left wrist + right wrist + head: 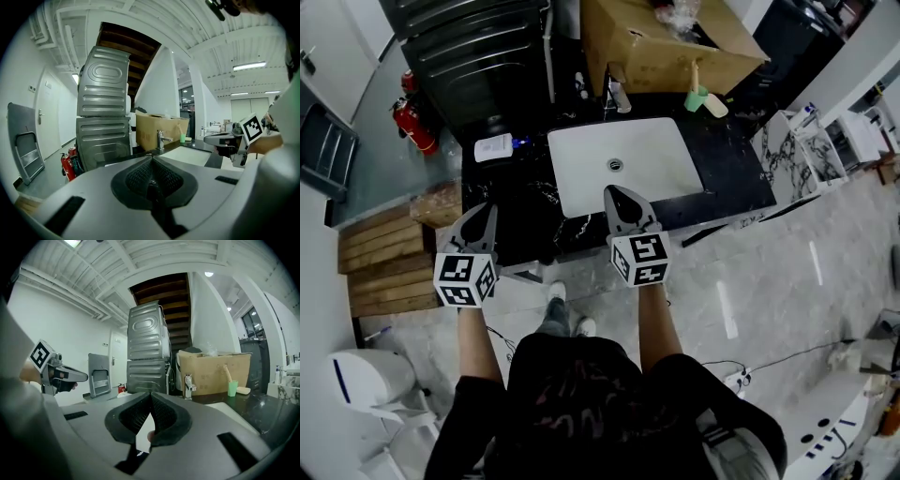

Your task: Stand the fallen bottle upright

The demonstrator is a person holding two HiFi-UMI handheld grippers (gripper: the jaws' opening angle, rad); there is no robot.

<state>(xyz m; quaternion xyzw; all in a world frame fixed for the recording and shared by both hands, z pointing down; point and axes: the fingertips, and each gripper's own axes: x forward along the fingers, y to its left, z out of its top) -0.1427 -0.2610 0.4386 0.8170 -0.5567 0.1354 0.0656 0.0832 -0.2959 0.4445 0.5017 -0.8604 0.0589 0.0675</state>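
Black counter (731,178) holds a bottle (494,147) lying flat; left tongs (490,211) and right tongs (612,194), both pressed together and empty, likely must spread before grasping it.

No legible writing; square markers (465,279) on left gripper (491,210) and right gripper (613,192).

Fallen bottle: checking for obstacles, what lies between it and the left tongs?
Nothing but bare black countertop between the bottle and the left tongs, seen in the head view.
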